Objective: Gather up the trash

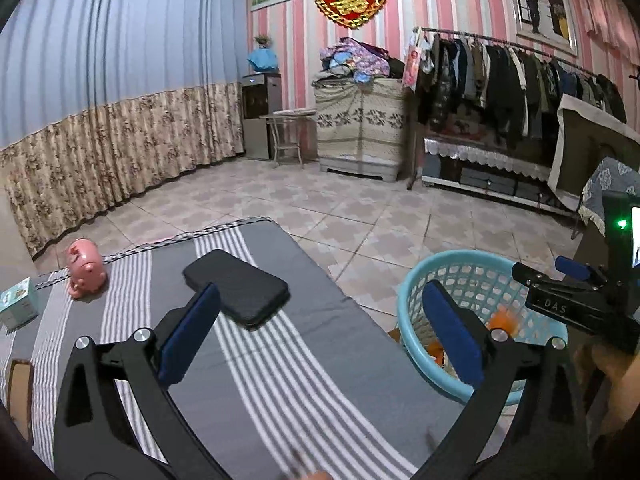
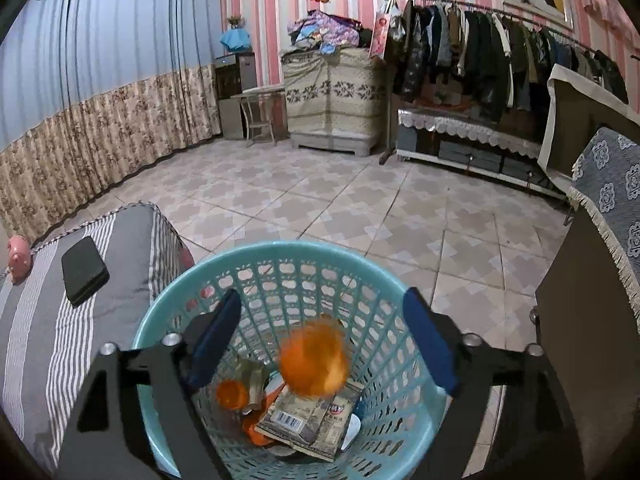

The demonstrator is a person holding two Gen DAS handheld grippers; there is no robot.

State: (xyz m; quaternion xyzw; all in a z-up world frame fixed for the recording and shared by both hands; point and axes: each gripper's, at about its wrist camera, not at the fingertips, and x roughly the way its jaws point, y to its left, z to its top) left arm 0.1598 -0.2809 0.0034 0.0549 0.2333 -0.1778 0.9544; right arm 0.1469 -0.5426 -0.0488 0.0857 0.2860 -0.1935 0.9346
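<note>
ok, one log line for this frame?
step: dropping trash | right tool: open over basket | orange: blurred, inside basket | left tool: open, empty | phone: on bed

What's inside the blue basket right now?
The blue basket holds a blurred orange ball, a smaller orange piece, a flattened printed carton and crumpled wrappers. The carton covers whatever lies underneath.
</note>
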